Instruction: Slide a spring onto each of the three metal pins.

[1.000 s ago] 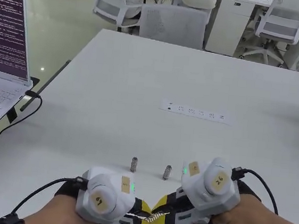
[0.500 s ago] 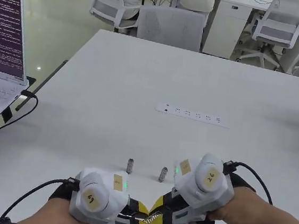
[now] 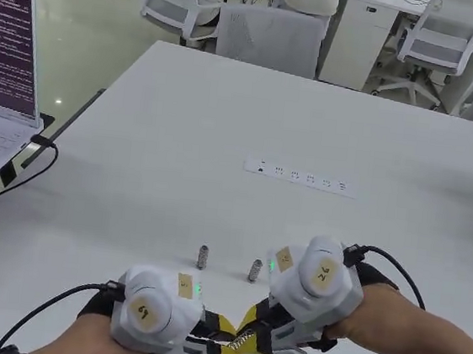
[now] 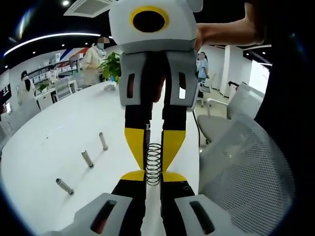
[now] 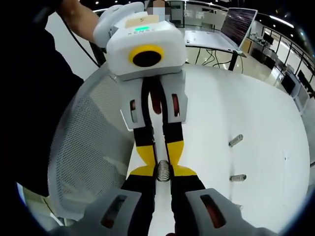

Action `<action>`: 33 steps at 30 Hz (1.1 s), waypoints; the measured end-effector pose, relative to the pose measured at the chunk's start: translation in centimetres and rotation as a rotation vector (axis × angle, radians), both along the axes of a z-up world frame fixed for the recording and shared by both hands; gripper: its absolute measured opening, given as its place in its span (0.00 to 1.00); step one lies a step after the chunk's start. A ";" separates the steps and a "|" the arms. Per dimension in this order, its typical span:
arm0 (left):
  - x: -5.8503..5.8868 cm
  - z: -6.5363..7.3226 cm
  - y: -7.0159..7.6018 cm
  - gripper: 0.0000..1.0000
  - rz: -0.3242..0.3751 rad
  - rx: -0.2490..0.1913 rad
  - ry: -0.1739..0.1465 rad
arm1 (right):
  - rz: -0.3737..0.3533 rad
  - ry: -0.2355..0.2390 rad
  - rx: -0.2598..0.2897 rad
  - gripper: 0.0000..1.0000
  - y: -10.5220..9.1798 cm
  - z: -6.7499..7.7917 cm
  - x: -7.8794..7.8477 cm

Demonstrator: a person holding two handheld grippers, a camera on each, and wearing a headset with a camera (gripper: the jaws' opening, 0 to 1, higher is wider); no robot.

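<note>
Yellow-tipped jaws meet nose to nose at the near edge of the counter (image 3: 224, 133). The left hand-held gripper (image 3: 221, 343) and the right hand-held gripper (image 3: 255, 335) point at each other. Each has its jaws pressed in on one end of the same short steel spring (image 3: 240, 341), which bridges the two. Just beyond them, a little in from that near edge, the left gripper view shows three metal pins (image 4: 87, 159) standing upright in a loose row, apart from one another. The two nearer ones look ribbed with coils; the third is too small to judge. Toward the middle of the counter lies a white power strip (image 3: 301, 177). Off the left edge sits an open laptop (image 3: 9, 43), and a grey chair (image 3: 268, 37) stands past the far edge.
</note>
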State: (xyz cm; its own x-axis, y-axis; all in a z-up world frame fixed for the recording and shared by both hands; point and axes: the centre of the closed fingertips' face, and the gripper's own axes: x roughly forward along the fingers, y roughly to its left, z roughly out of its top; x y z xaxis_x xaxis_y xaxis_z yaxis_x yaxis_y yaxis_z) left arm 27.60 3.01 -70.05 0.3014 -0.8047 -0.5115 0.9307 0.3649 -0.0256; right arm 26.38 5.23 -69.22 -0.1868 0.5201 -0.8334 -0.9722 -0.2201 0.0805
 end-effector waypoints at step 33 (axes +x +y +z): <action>0.1 -0.4 0.1 0.07 0.003 0.025 0.005 | -0.030 -0.020 -0.011 0.08 -1.2 -0.4 0.4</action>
